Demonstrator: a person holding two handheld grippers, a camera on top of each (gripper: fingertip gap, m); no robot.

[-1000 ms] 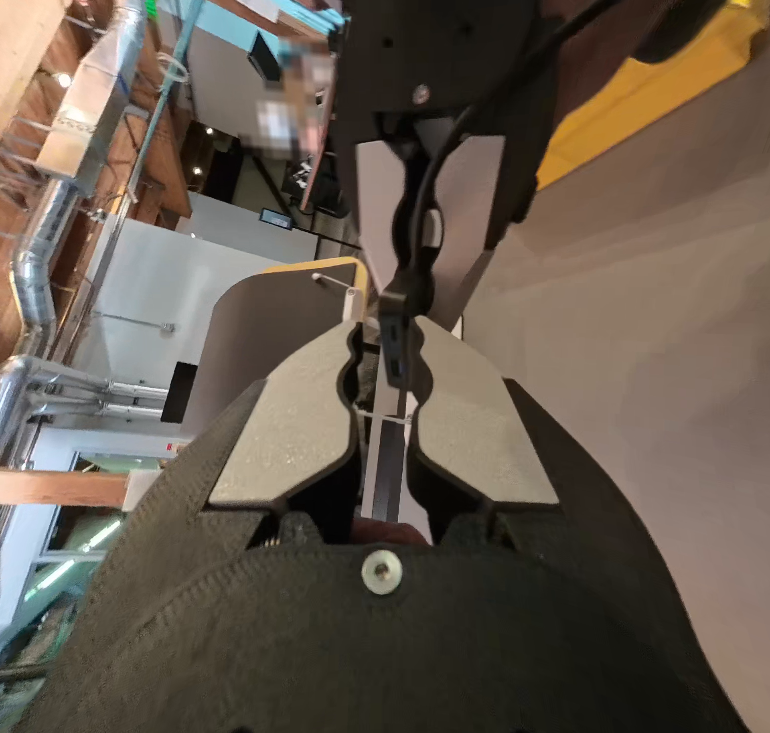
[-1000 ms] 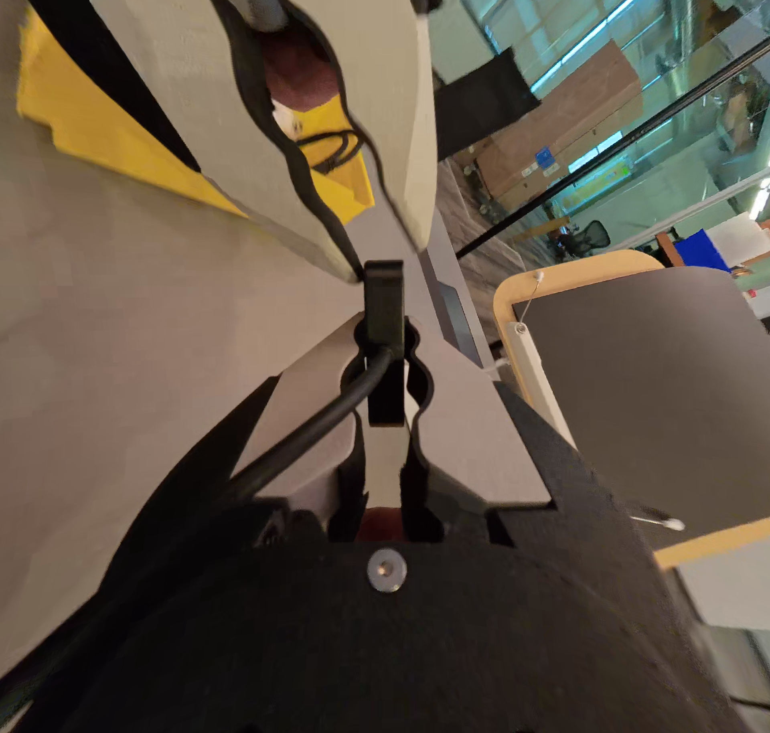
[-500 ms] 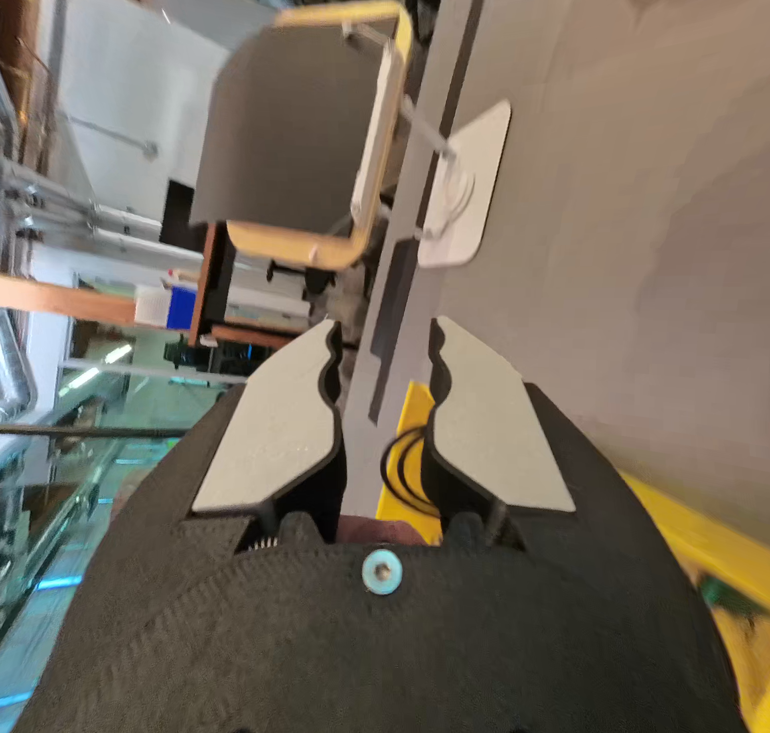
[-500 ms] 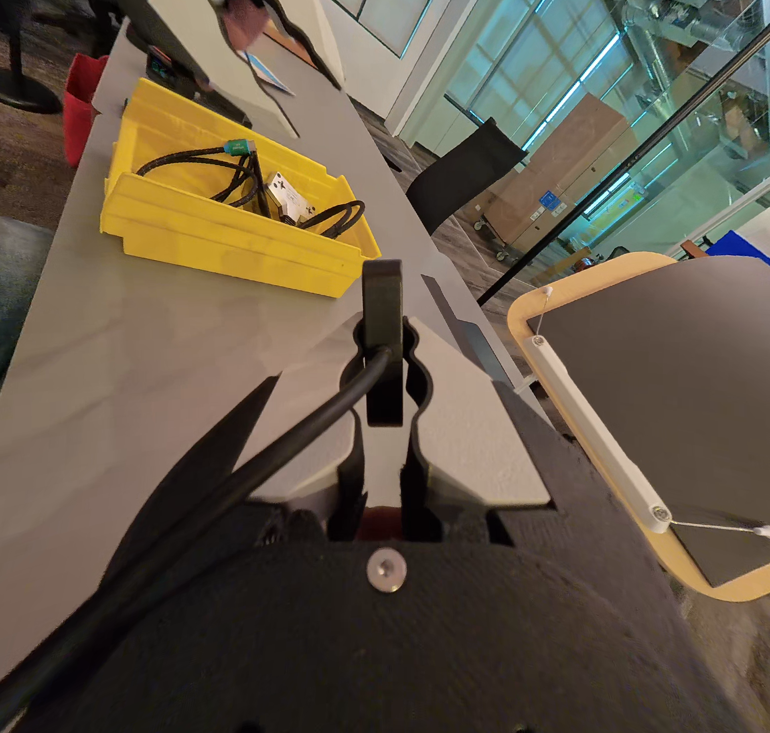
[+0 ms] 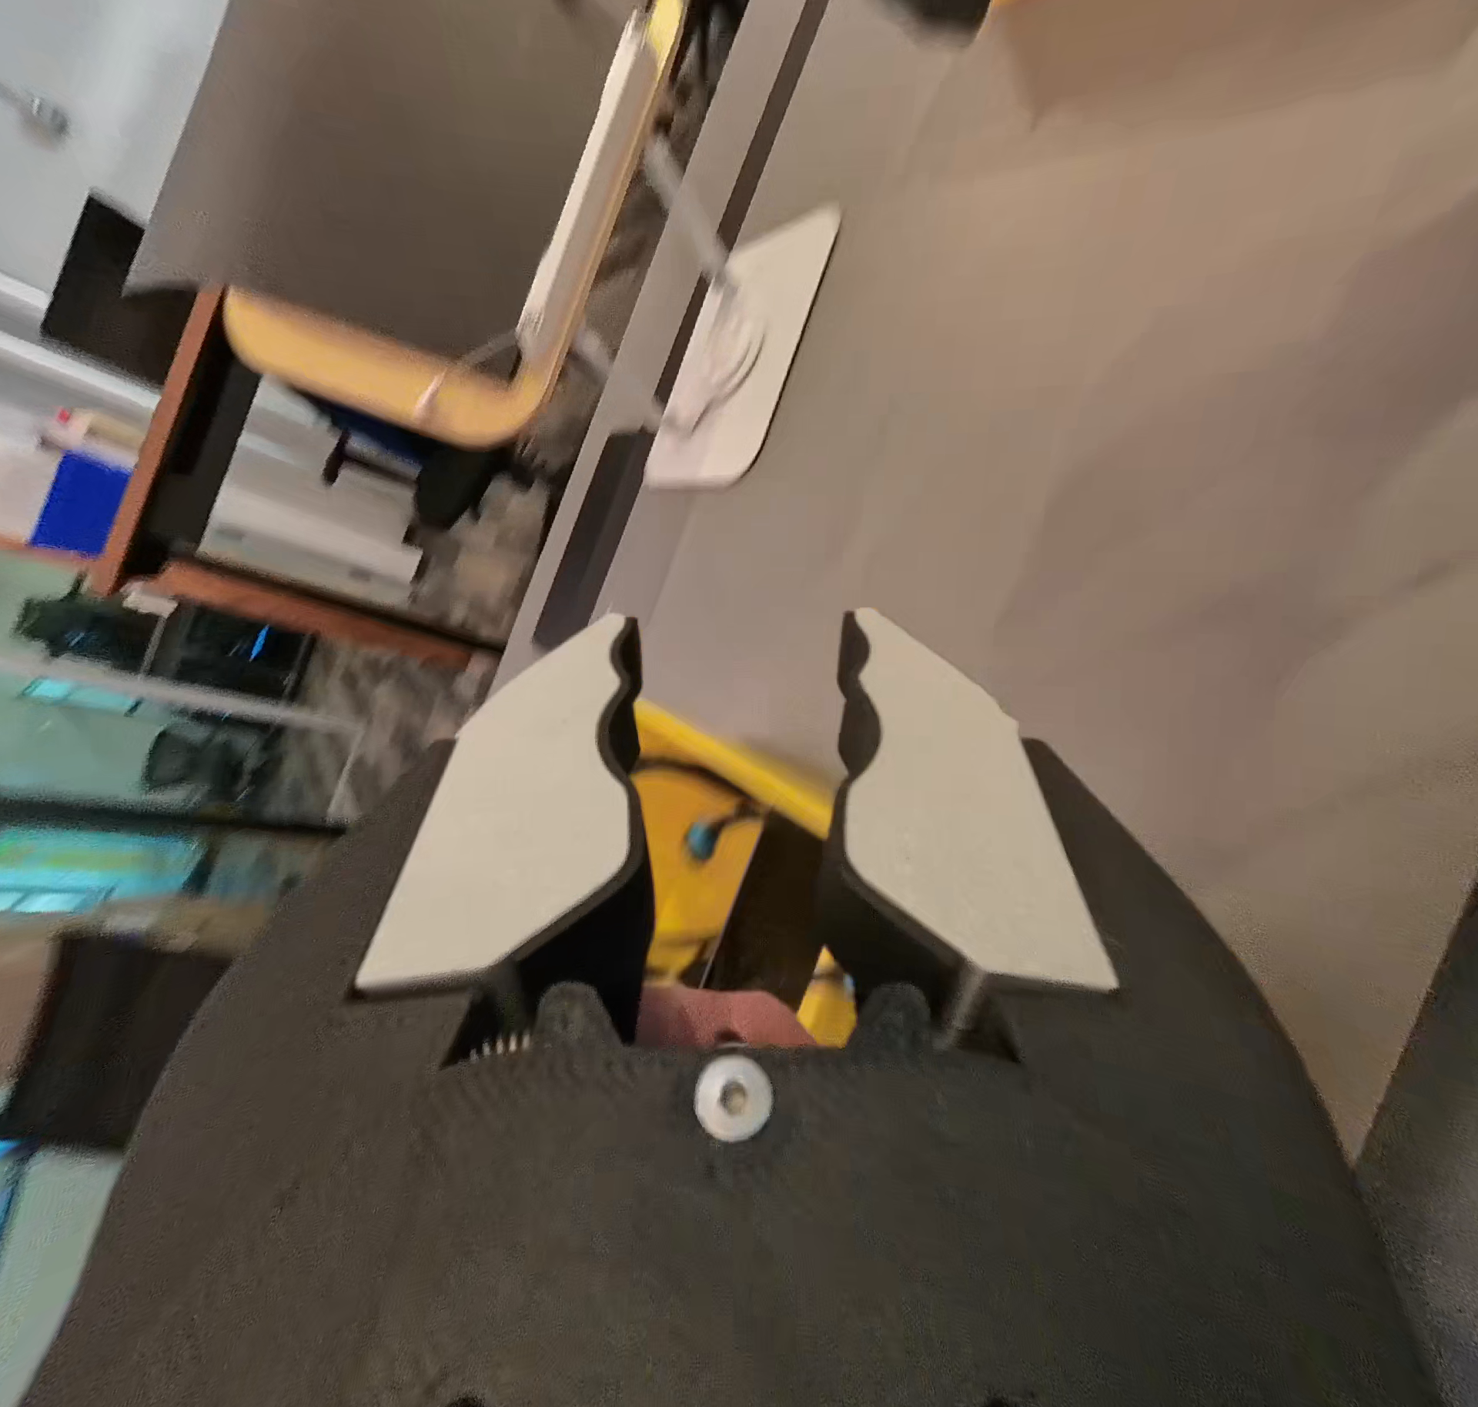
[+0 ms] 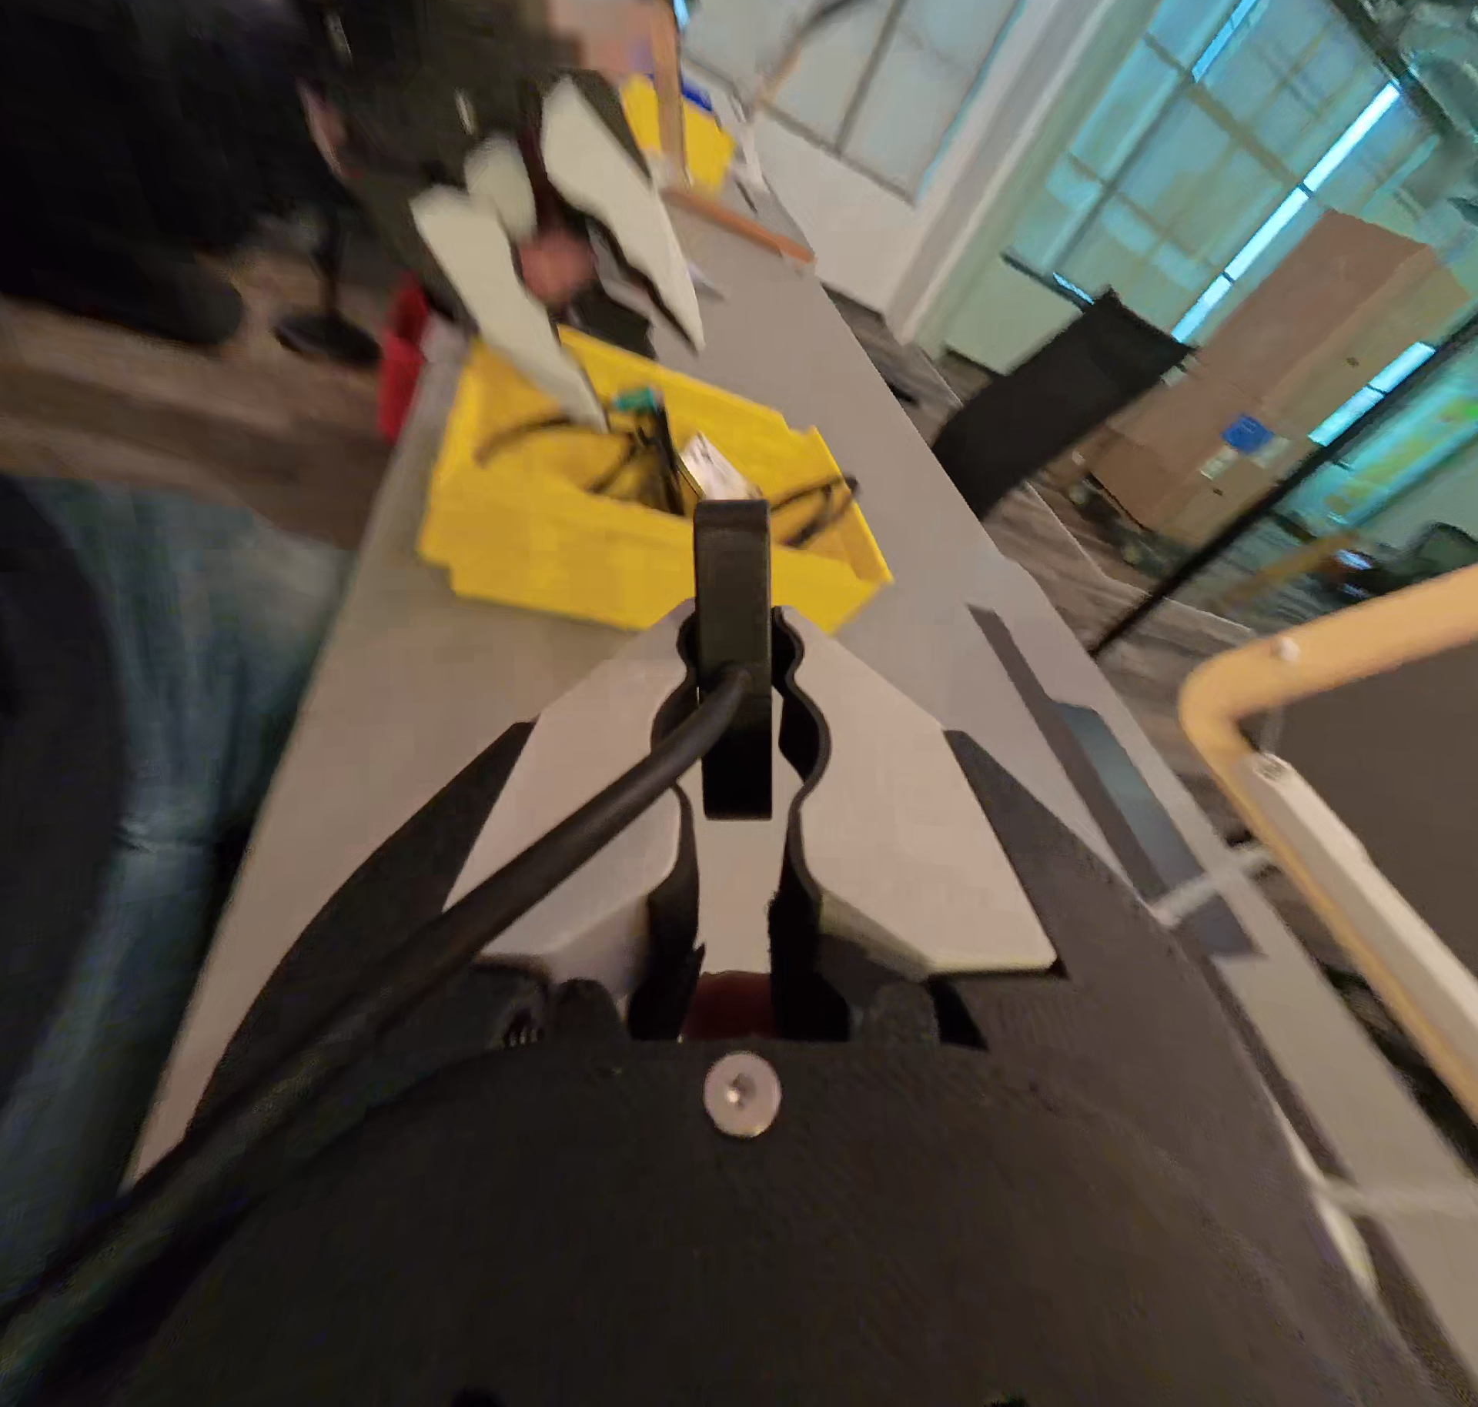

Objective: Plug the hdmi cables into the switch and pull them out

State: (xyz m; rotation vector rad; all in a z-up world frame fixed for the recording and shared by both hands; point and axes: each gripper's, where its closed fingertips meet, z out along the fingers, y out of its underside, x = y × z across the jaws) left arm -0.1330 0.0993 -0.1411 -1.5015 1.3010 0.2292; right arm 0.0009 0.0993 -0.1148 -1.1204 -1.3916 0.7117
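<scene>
My right gripper [image 6: 732,618] is shut on a black HDMI plug [image 6: 732,569]. The plug stands up between the fingertips and its black cable [image 6: 560,833] trails down to the lower left. My left gripper [image 5: 740,633] is open and empty. In the right wrist view the left gripper [image 6: 644,377] hangs tips down over a yellow bin [image 6: 560,561]. The bin holds black cables, a teal-ended plug [image 6: 636,401] and a small silver box [image 6: 712,469]. The bin also shows between the left fingers in the left wrist view [image 5: 680,801]. Both views are motion-blurred.
The grey table [image 6: 384,729] is long and narrow. A tan-edged dark panel [image 6: 1376,745] stands off its right side. A white plate-like base [image 5: 752,345] lies on the table. A person in jeans [image 6: 160,649] is at the left. A black chair [image 6: 1056,401] stands beyond.
The left gripper was shut on a small dark piece held against the right gripper's plug. It has let go, opened and swung away over the yellow bin. The right gripper still holds the plug.
</scene>
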